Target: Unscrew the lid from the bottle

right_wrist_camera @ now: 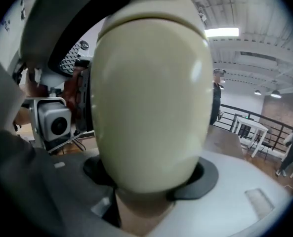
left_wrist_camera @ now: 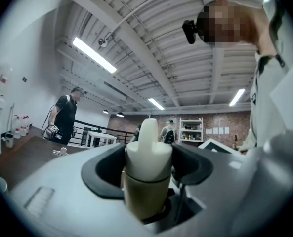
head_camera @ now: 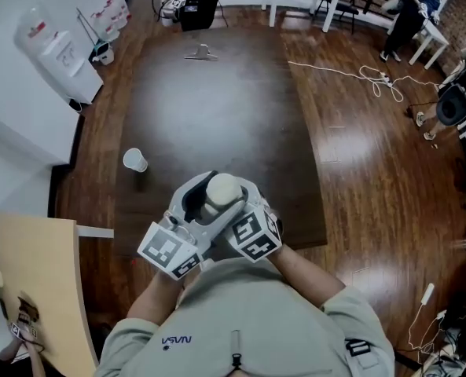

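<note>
The bottle has a tan body (left_wrist_camera: pixel 142 197) and a cream lid (left_wrist_camera: pixel 148 154) that rises to a narrow fin. It is held upright, close to the person's chest, above the near edge of the dark table (head_camera: pixel 209 108). My left gripper (left_wrist_camera: pixel 147 169) is shut on the bottle, its dark pads (left_wrist_camera: pixel 104 174) flanking the join of lid and body. My right gripper (right_wrist_camera: pixel 151 177) is shut round the base of the lid (right_wrist_camera: pixel 151 88), whose broad cream face fills that view. From above only the lid's top (head_camera: pixel 222 191) shows between the white jaws; the body is hidden.
A white paper cup (head_camera: pixel 135 160) stands at the table's left edge and a metal clip (head_camera: pixel 201 53) lies at its far end. A water dispenser (head_camera: pixel 60 53) is far left, a pale wooden board (head_camera: pixel 36 289) near left, and a white cable (head_camera: pixel 374 75) on the floor right.
</note>
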### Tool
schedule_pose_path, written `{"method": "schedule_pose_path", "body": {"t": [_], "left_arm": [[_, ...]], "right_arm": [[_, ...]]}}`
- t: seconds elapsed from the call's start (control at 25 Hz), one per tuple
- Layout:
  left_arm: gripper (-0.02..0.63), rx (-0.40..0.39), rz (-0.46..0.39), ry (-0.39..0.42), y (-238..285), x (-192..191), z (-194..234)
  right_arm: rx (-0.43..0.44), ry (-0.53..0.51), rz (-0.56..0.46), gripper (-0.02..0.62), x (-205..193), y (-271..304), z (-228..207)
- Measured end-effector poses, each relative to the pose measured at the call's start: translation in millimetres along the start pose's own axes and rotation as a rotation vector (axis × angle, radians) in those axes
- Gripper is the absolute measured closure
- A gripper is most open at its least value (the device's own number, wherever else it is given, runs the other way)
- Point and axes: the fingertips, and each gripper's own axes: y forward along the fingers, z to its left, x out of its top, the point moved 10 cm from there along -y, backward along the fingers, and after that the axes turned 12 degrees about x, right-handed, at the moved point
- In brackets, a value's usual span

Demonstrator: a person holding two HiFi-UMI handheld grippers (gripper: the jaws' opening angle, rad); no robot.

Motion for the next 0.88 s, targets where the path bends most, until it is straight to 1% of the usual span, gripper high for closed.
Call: {"method": "schedule_pose_path", "body": {"t": [0.28, 0.4, 0.52, 0.6, 0.72, 0.76, 0.8, 0.88], "left_arm": [[0.305, 0.089, 0.016, -0.029, 2.9, -14.6, -9.0], [0.305, 0.128, 0.014, -0.035, 3.4, -18.5, -13.0], [0.306, 0.138, 0.014, -0.041, 3.4, -20.8, -12.9], [0.307, 0.118, 0.017, -0.038, 3.4, -21.6, -11.4], [0.31, 0.052, 0.012, -0.029, 2.7, -18.1, -9.6], [0.304, 0.023, 0.011, -0.025, 2.4, -15.9, -8.9], [0.283, -0.01, 0.011, -0.024, 1.9, -13.6, -8.0], [0.258, -0.087, 0.015, -0.051, -0.1, -8.9, -4.4]], "right_arm": [[-0.094, 0.04, 0.017, 0.296, -16.8, 2.4, -1.8], [-0.096, 0.056, 0.022, 0.296, -21.0, 2.9, -0.9], [-0.101, 0.069, 0.013, 0.296, -18.9, 3.5, -0.6], [-0.102, 0.071, 0.011, 0.296, -19.1, 3.9, -0.5], [-0.077, 0.071, 0.009, 0.296, -18.9, 2.4, -1.0], [-0.056, 0.067, 0.01, 0.296, -18.5, 1.4, -1.6], [-0.028, 0.062, 0.008, 0.296, -17.7, 0.0, -2.2], [0.048, 0.059, -0.01, 0.296, -14.4, -3.7, -2.3]]}}
